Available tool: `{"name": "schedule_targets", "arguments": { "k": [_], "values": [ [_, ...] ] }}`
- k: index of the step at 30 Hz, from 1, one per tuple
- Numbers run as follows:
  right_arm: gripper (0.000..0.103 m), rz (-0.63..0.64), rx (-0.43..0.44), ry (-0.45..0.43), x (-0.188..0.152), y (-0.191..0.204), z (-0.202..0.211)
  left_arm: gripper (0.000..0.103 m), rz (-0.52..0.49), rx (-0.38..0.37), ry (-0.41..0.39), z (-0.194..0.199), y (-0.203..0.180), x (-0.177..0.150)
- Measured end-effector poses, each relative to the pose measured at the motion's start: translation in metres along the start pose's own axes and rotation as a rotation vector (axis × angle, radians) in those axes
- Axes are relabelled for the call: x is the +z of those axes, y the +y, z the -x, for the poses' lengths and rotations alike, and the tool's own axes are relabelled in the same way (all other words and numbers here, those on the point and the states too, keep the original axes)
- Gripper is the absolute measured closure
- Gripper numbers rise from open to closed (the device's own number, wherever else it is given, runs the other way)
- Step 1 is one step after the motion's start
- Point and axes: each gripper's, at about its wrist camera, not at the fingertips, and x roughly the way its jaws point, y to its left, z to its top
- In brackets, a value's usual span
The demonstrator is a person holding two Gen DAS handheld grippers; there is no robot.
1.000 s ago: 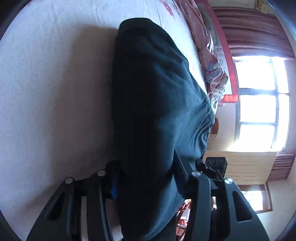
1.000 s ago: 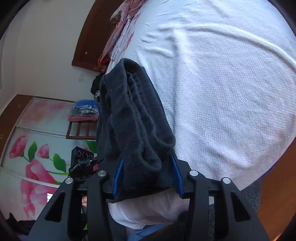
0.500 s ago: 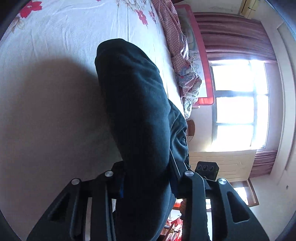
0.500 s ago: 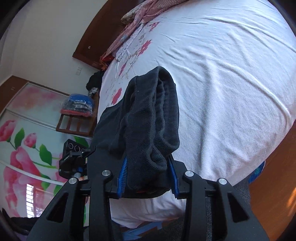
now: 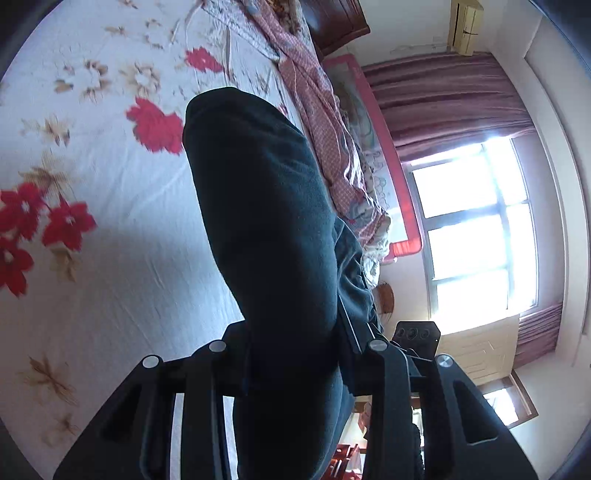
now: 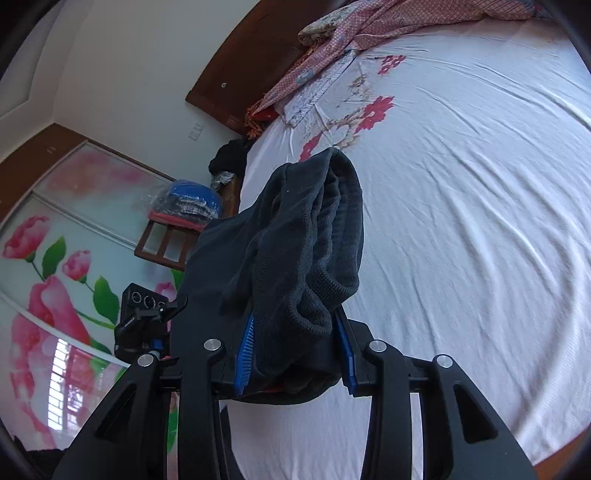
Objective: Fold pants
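Both grippers have a bite on the dark navy knit pants (image 6: 295, 254): the right gripper (image 6: 295, 354) is pinching a bunched, ribbed-edge wad between its blue pads, and the left gripper (image 5: 295, 354) is clamped on a thick smooth fold, though its pads are buried in fabric so I can't quite see the contact. The pants hang lifted over the white bed sheet with red flowers (image 5: 110, 236), near its foot edge. Farther back there's a rumpled pink patterned blanket (image 6: 369, 26) along the head edge by the dark wooden headboard (image 6: 243, 62).
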Motion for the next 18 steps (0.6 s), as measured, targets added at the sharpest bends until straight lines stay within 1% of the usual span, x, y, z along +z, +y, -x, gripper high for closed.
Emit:
{"name": "schedule_targets", "arguments": {
  "k": [1,3,5,7,8,9,10,11,12,13,14,15,16,17,18],
  "values": [
    [0.066,-0.01,0.015,0.005,0.007,0.001,-0.018,0.068,0.002,0.013,-0.017,0.006,0.005,0.01],
    [0.066,0.014,0.013,0.015,0.016,0.001,-0.05,0.068,0.004,0.04,-0.048,0.014,0.018,0.026],
    [0.066,-0.017,0.017,0.043,0.018,-0.007,-0.086,0.068,0.023,0.073,-0.07,0.018,0.039,0.039],
    [0.066,-0.026,-0.028,0.084,0.007,-0.024,-0.122,0.067,0.031,0.133,-0.071,0.022,0.073,0.042],
    [0.066,-0.064,-0.041,0.105,-0.003,-0.036,-0.136,0.067,0.06,0.163,-0.061,0.018,0.092,0.04],
    [0.066,-0.082,-0.05,0.106,-0.013,-0.048,-0.143,0.067,0.098,0.197,-0.041,0.013,0.112,0.038],
    [0.065,-0.105,0.003,0.076,-0.019,-0.058,-0.139,0.065,0.133,0.23,-0.029,0.008,0.131,0.033],
    [0.062,-0.144,0.05,0.064,-0.022,-0.065,-0.135,0.063,0.163,0.22,-0.034,0.006,0.146,0.026],
    [0.06,-0.139,0.045,0.07,-0.023,-0.063,-0.132,0.057,0.192,0.17,-0.049,0.008,0.156,0.021],
    [0.05,-0.113,0.019,0.077,-0.023,-0.057,-0.127,0.052,0.217,0.146,-0.059,0.01,0.161,0.018],
    [0.046,-0.087,-0.017,0.075,-0.023,-0.05,-0.12,0.051,0.231,0.133,-0.069,0.012,0.162,0.015],
    [0.046,-0.076,-0.04,0.069,-0.023,-0.046,-0.112,0.046,0.236,0.146,-0.079,0.015,0.161,0.014],
    [0.045,-0.086,-0.038,0.055,-0.023,-0.044,-0.102,0.035,0.229,0.171,-0.101,0.024,0.157,0.01],
    [0.045,-0.098,-0.062,0.023,-0.023,-0.042,-0.091,0.031,0.201,0.202,-0.136,0.034,0.149,0.007],
    [0.045,-0.094,-0.085,-0.013,-0.022,-0.038,-0.08,0.029,0.169,0.242,-0.171,0.044,0.141,0.001]
  ]
}}
